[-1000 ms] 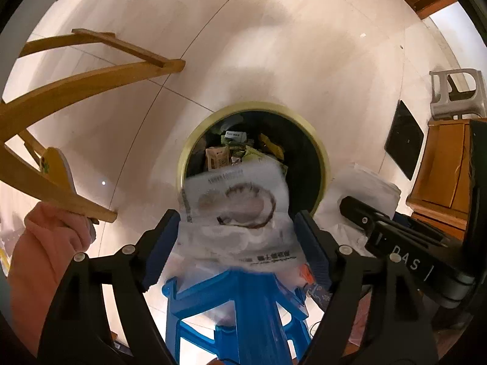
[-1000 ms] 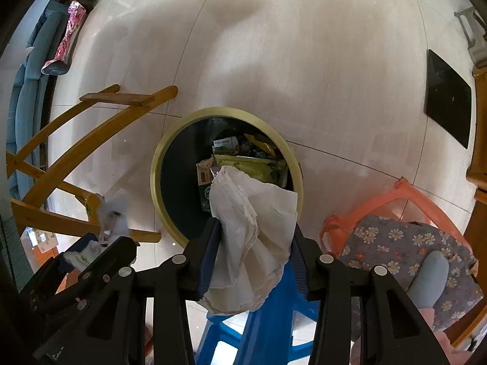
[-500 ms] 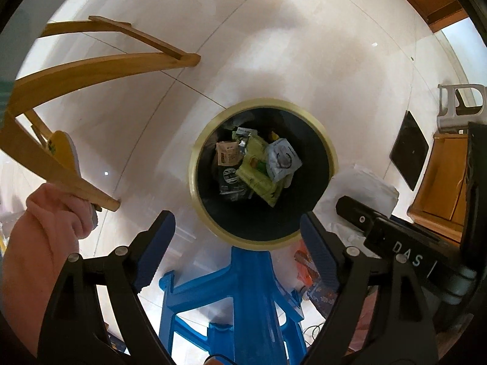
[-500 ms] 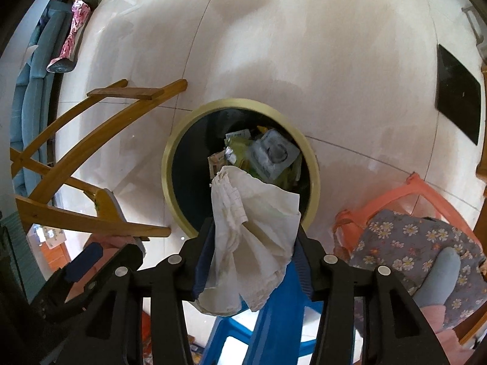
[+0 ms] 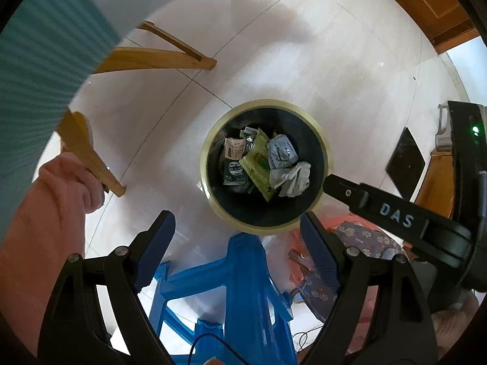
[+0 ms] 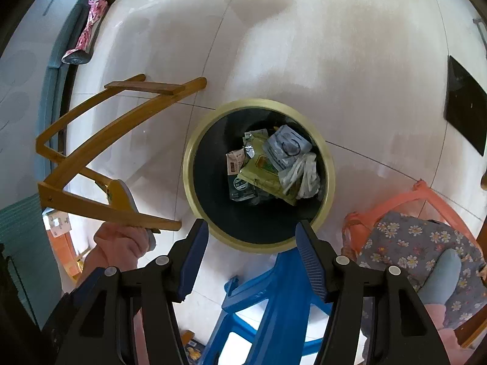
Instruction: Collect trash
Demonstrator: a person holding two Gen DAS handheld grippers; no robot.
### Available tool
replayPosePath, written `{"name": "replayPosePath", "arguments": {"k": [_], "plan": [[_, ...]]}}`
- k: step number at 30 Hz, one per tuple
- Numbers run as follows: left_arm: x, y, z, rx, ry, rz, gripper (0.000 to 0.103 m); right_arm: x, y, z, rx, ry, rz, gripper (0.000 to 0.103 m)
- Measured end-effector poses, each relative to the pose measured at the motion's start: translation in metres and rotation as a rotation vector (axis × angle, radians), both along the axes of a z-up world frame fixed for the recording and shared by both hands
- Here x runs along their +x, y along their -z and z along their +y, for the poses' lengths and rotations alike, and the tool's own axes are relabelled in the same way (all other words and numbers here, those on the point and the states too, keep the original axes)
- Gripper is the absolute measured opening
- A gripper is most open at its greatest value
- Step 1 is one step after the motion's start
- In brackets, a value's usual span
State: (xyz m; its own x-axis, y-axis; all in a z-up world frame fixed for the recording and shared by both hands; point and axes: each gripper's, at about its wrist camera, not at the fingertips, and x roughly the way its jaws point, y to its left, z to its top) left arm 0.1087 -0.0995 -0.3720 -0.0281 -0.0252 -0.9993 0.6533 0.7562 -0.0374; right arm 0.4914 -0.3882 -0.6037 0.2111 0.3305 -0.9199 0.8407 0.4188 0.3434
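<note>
Stool: a blue plastic stool point(image 6: 274, 298) sits right under your grippers, just beside the bin's near edge.
Chairs: a wooden chair frame point(image 6: 100, 152) stands to the left of the bin; an orange stool point(image 6: 404, 203) with a floral cushion point(image 6: 417, 249) stands to its right.
Sleeve: your pink sleeve point(image 5: 45, 243) shows low on the left.
Bin: the round bin point(image 6: 330, 164), yellow-rimmed and dark inside, stands on the floor below both grippers.
Trash: wrappers point(image 6: 261, 170), a small carton point(image 6: 235, 161) and the white tissue point(image 6: 304, 175) lie inside the bin, the tissue at its right side.
Floor: pale glossy tiles point(image 6: 334, 45); a dark mat point(image 6: 464, 112) lies far right.
Left gripper point(image 5: 239, 237): your jaws stand wide apart, nothing between them.
Right gripper point(image 6: 252, 243): your jaws have just been opening; they are spread and empty, above the bin's near rim.
</note>
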Motion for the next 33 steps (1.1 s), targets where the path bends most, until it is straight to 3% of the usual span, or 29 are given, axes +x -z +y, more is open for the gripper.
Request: {"name": "replayPosePath", "arguments": {"k": [8, 13, 22, 33], "plan": [[-0.010, -0.065, 0.019, -0.054, -0.019, -0.033, 0.082, -0.004, -0.039, 0.003, -0.033, -0.016, -0.014, 0.061], [-0.015, -0.113, 0.033, -0.095, -0.019, -0.058, 0.082, 0.002, -0.080, 0.010, -0.052, -0.076, -0.046, 0.061], [-0.020, -0.190, 0.063, -0.155, -0.090, -0.138, 0.082, 0.022, -0.177, 0.038, -0.130, -0.247, -0.176, 0.061], [-0.023, -0.287, 0.088, -0.284, -0.223, -0.340, 0.082, 0.021, -0.321, 0.047, -0.327, -0.402, -0.425, 0.061]]}}
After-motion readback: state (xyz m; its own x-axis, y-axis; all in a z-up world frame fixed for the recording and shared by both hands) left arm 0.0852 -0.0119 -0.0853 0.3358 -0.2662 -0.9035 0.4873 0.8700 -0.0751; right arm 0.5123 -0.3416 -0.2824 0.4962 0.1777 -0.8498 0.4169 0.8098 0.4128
